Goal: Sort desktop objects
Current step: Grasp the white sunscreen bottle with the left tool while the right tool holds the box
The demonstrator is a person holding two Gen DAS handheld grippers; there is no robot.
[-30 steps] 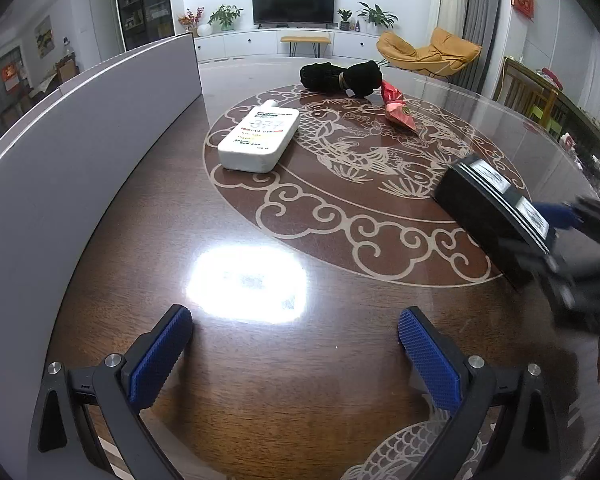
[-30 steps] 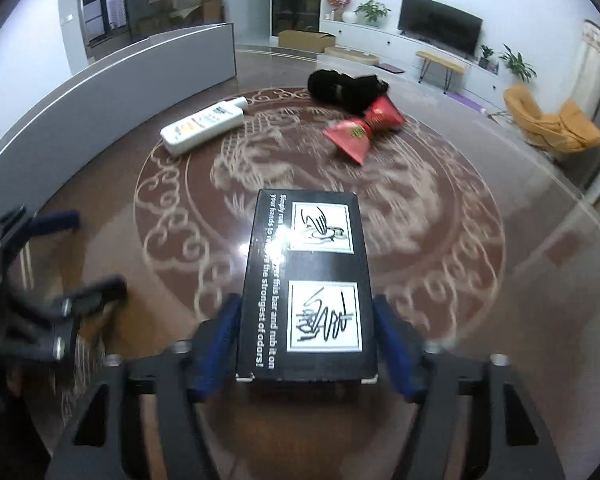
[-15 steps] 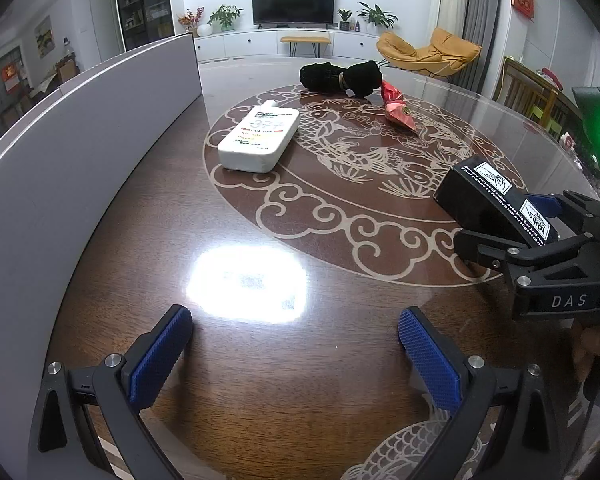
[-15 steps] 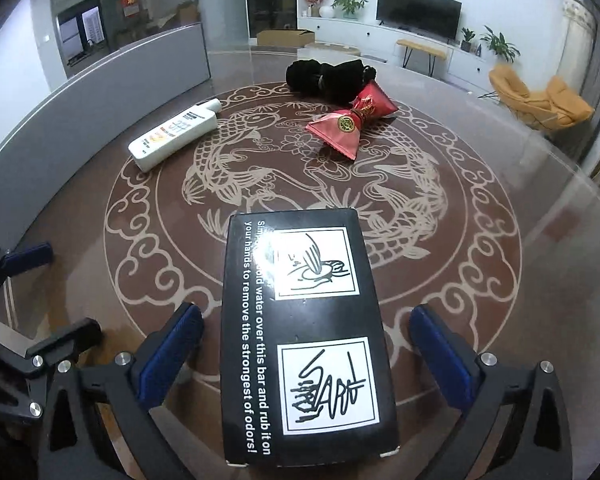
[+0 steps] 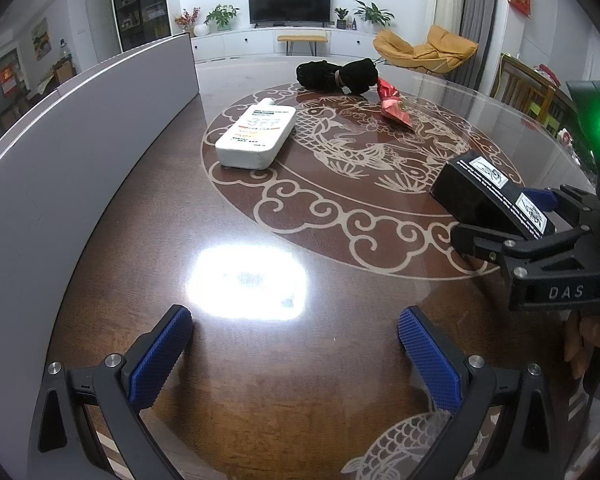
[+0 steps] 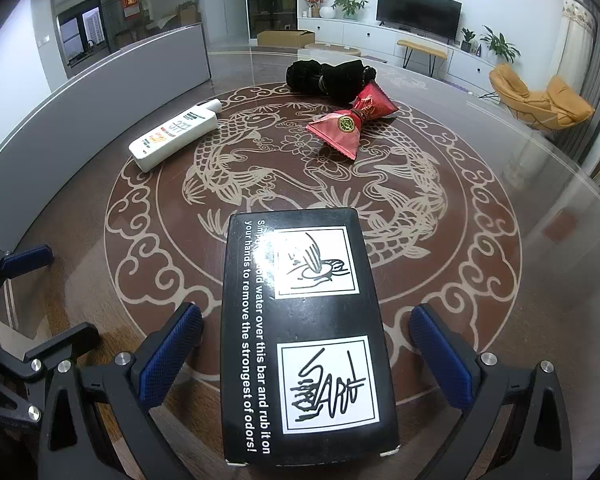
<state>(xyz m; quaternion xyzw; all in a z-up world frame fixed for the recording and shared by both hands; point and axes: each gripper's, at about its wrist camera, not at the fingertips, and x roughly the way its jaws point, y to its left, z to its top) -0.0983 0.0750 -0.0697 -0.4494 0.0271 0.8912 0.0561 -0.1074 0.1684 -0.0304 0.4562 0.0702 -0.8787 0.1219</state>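
A black box [image 6: 306,332] with white labels lies flat on the round wooden table [image 6: 500,272], between the blue pads of my right gripper [image 6: 306,344], which stands open with gaps on both sides. The same black box [image 5: 496,196] and right gripper [image 5: 516,220] show at the right of the left wrist view. My left gripper [image 5: 294,346] is open over bare table near the front. Farther back lie a white bottle [image 5: 256,136], a red pouch [image 6: 350,124] and a black bundle [image 6: 328,76].
A curved grey partition [image 5: 60,148] borders the table's left side. The left gripper [image 6: 16,292] juts in at the left edge of the right wrist view. Chairs [image 5: 528,88] stand beyond the table's right rim.
My right gripper's jaws have spread away from the black box, which now lies free on the table. The left gripper has stayed put.
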